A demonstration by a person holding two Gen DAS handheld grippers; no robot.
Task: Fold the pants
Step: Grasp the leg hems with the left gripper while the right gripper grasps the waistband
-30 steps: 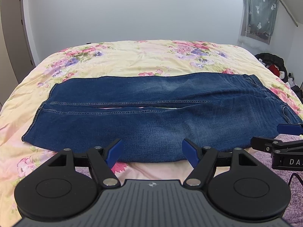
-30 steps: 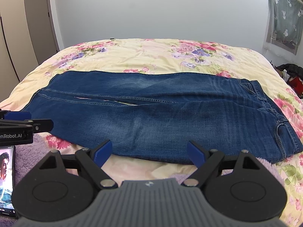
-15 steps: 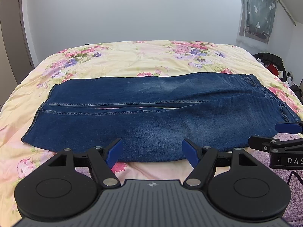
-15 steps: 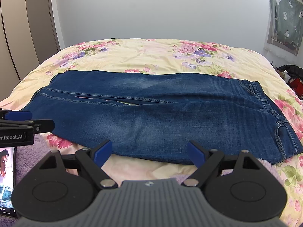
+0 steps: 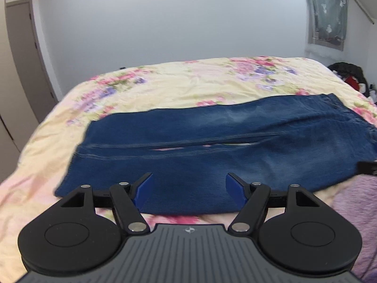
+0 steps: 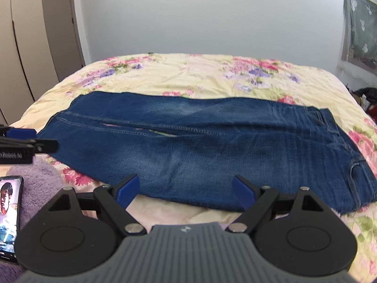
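Note:
Blue jeans [image 5: 212,155] lie flat across the floral bed, legs side by side, hems to the left and waistband to the right; they also show in the right wrist view [image 6: 200,151]. My left gripper [image 5: 187,189] is open and empty, hovering over the near edge of the legs toward the hem end. My right gripper [image 6: 186,192] is open and empty, over the near edge toward the waistband end. The left gripper's tip shows at the left edge of the right wrist view [image 6: 28,145].
The floral bedspread [image 6: 188,77] covers the bed. A purple fluffy blanket [image 6: 35,179] lies at the near edge with a lit phone [image 6: 8,214] on it. Wardrobe doors [image 6: 28,47] stand at left; dark clutter [image 5: 348,73] sits at far right.
The left gripper has shifted and tilted, so the jeans slide right in its view. The right gripper has crept slightly forward. Both stay open.

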